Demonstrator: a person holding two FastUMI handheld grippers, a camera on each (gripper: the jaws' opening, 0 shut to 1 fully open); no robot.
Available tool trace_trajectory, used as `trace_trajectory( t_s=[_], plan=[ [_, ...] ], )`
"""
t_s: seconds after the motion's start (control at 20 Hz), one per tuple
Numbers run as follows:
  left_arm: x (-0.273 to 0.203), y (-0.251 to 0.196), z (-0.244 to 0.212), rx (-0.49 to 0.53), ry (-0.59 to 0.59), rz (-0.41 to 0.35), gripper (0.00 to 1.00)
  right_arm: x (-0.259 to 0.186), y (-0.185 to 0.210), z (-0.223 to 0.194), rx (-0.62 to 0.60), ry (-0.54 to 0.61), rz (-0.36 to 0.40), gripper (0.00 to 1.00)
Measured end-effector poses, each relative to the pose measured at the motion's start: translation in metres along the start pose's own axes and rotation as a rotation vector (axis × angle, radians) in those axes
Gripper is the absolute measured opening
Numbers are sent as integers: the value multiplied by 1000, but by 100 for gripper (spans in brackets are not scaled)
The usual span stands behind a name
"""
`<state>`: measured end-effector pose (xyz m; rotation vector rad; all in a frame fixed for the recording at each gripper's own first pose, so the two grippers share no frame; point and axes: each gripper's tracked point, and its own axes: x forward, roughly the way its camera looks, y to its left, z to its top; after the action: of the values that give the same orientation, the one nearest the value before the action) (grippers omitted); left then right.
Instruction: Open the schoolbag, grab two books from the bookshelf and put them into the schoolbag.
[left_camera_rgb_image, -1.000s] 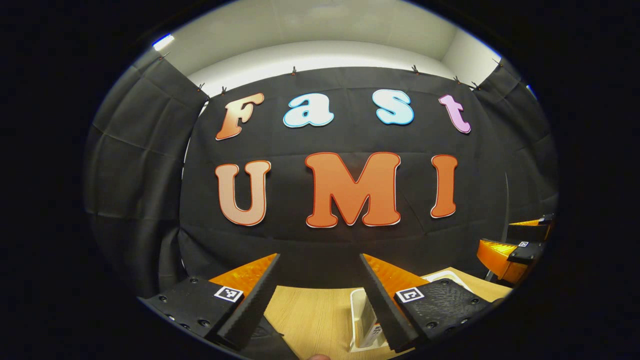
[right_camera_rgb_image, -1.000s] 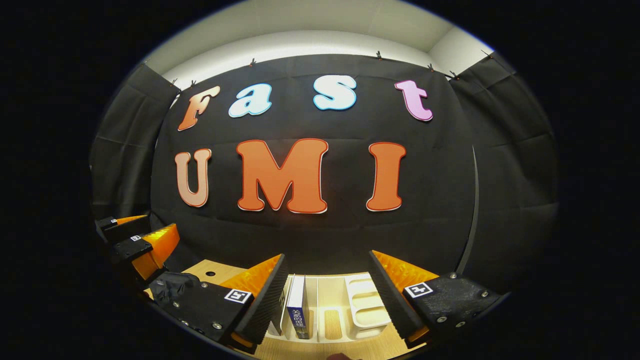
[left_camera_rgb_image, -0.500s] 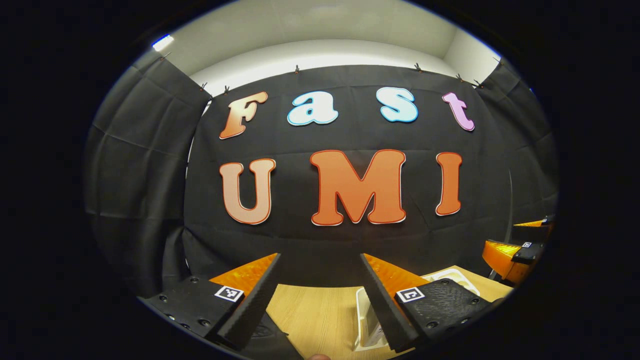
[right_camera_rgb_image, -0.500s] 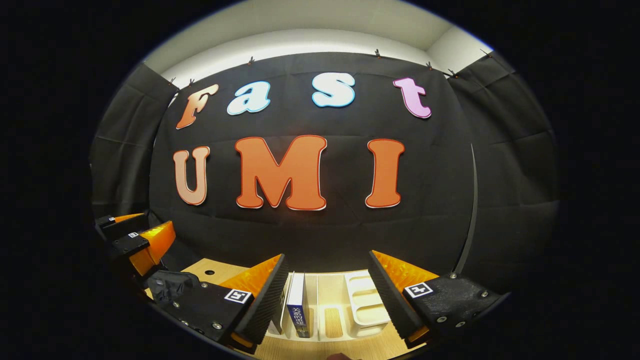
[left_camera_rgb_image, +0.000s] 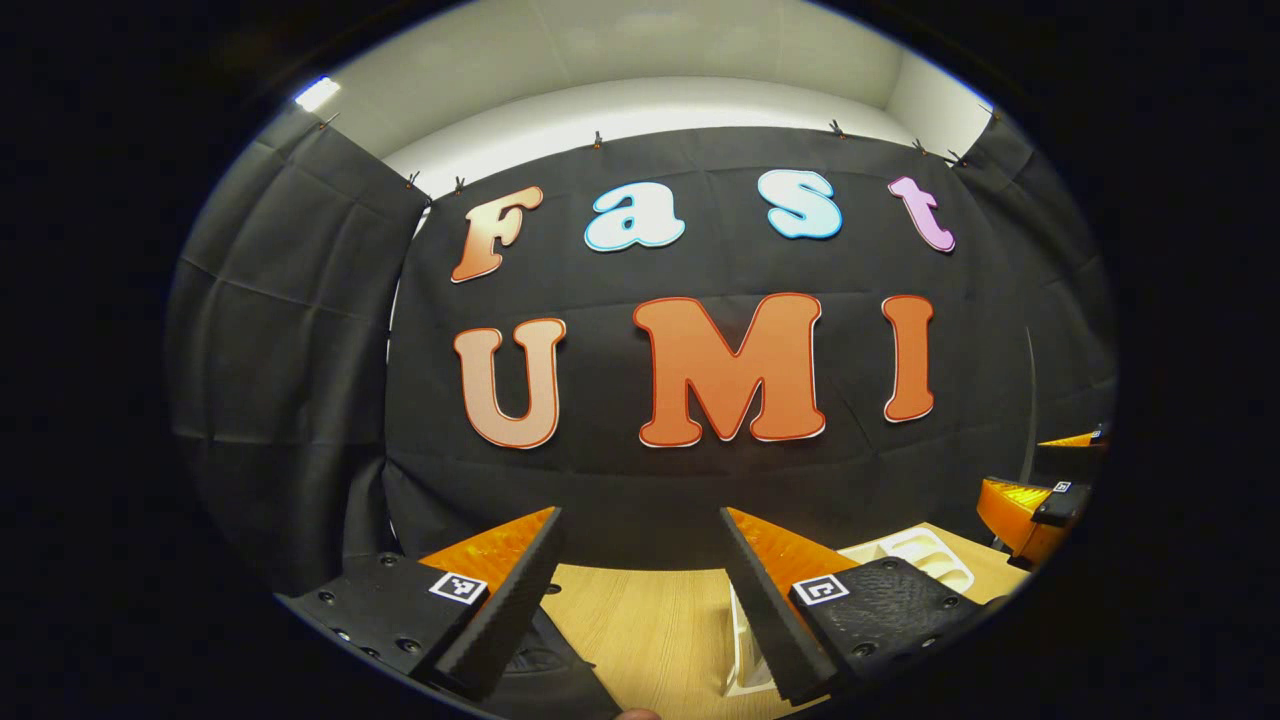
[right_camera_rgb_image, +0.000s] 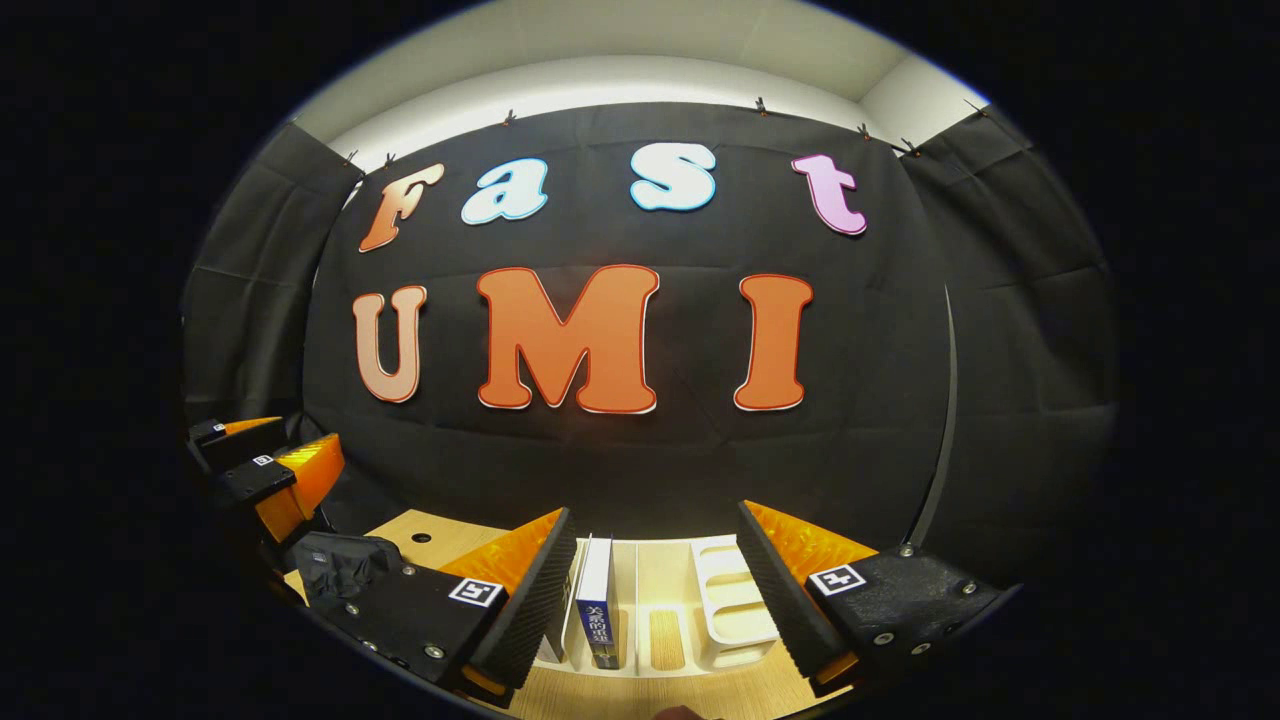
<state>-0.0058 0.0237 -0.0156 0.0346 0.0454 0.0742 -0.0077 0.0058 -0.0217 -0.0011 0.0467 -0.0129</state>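
Observation:
In the right gripper view, a book with a blue spine (right_camera_rgb_image: 597, 610) stands upright in a white bookshelf rack (right_camera_rgb_image: 735, 600) on the wooden table (right_camera_rgb_image: 420, 530). A second, pale book (right_camera_rgb_image: 553, 645) stands to its left, mostly hidden behind my finger. My right gripper (right_camera_rgb_image: 655, 515) hovers open just in front of the rack, its fingers either side of the blue book without touching it. A black bag (right_camera_rgb_image: 335, 565) lies at the lower left. In the left gripper view, my left gripper (left_camera_rgb_image: 641, 520) is open over the table (left_camera_rgb_image: 640, 620), and the dark bag (left_camera_rgb_image: 540, 660) lies under it.
The booth's black cloth wall stands close behind the table. In the left gripper view the rack (left_camera_rgb_image: 910, 550) sits to the right, with the right gripper (left_camera_rgb_image: 1035, 500) beyond it. The left gripper (right_camera_rgb_image: 265, 470) shows at far left in the right gripper view.
The left gripper has shifted a little to the left, so the rack slides rightward in its view. The right gripper has barely moved. Both stay open.

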Motion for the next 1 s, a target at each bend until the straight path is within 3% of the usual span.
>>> trace_trajectory(
  t_s=[0.5, 0.75, 0.8, 0.85, 1.0],
  plan=[
    [-6, -5, -6, 0, 17, -8, 95, -4, -8, -7, -8, 10, -12, 95],
    [2, -2, -49, 101, 110, -17, 95, -2, -12, -11, -24, 16, -16, 95],
    [4, 1, -58, 117, 137, -16, 100, -1, -13, -12, -27, 18, -20, 95],
    [3, 5, -69, 138, 166, -11, 96, 0, -14, -12, -31, 20, -22, 95],
    [3, 20, -100, 231, 233, 7, 96, 4, -21, -17, -54, 23, -35, 95]
  ],
)
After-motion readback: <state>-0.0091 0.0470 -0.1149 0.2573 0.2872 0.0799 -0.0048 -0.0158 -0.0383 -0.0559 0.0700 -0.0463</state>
